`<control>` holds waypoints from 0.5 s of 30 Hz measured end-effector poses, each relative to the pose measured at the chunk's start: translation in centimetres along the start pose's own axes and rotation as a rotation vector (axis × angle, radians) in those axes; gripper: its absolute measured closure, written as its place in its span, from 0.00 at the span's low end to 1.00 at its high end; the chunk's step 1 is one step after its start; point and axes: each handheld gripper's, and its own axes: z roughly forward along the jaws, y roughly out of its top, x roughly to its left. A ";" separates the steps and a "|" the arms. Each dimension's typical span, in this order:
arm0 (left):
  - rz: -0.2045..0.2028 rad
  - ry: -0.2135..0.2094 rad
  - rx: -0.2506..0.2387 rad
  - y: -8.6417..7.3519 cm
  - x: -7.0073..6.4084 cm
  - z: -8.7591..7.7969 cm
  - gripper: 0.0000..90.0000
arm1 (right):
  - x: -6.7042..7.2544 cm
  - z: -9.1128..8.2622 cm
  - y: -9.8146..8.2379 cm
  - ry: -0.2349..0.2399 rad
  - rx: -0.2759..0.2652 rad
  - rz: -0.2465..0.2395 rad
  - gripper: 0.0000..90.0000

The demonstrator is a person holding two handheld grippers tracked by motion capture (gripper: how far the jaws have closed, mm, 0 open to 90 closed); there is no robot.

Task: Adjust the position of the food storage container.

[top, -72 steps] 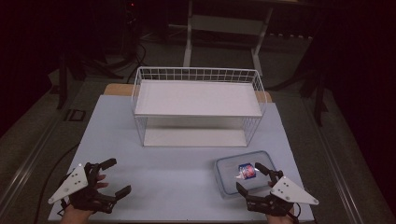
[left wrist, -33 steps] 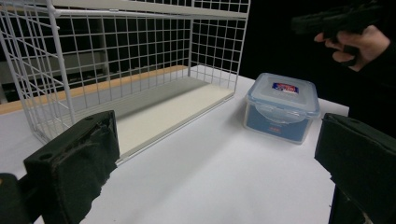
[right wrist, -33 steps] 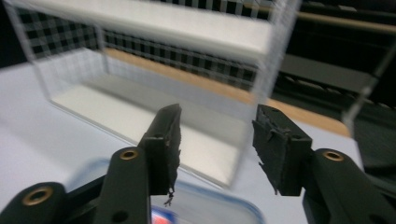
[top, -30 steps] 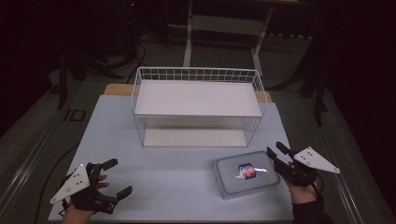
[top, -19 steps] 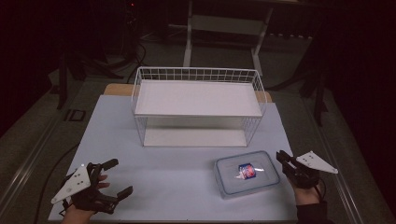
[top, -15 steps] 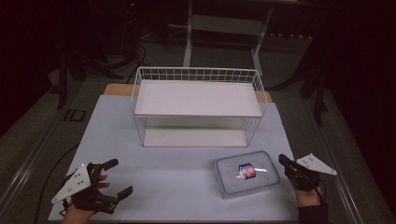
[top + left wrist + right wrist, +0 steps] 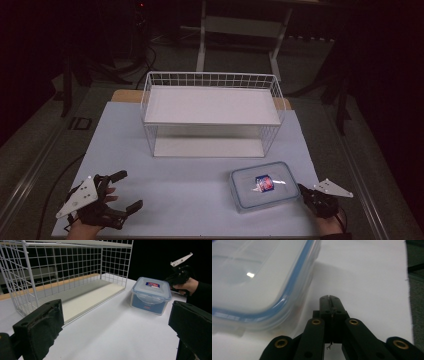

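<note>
High view: clear plastic lidded box with blue rim seal (image 7: 262, 186) sits on the pale worktop (image 7: 190, 190), toward the near right corner, in front of the white wire two-tier rack (image 7: 212, 114). A small red-and-blue label shows on its lid; contents hard to make out. Right claw (image 7: 303, 190) lies just beside the box's right edge, tips pointing at it; contact can't be judged from here, the dark body blurs into the hand. Left claw (image 7: 122, 191) rests at the near left corner, well apart from the box, jaws spread, nothing between them. Forearms cut off by the bottom edge.

Left gripper view: two black padded jaws wide apart, both cropped by the frame. Beyond them the rack (image 7: 62, 277), the box (image 7: 151, 295), and the right claw (image 7: 172, 280) at its far side, half lost against the dark background.

Right gripper view: jaws pressed together, empty, having just been closing. The box (image 7: 262, 280) sits left of the tips, out of focus, top cut off; a narrow shadowed gap seems to part them
</note>
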 end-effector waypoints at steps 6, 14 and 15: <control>0.000 0.002 -0.002 0.0 0.0 0.0 0.00 | 1.0 0.3 0.2 0.031 0.005 -0.022 1.00; 0.002 -0.001 0.002 0.0 -0.1 0.1 0.00 | 2.4 0.7 0.7 0.098 0.014 -0.046 1.00; 0.007 0.000 0.005 0.0 -0.1 0.1 0.00 | 2.7 0.8 0.8 0.111 0.013 -0.053 1.00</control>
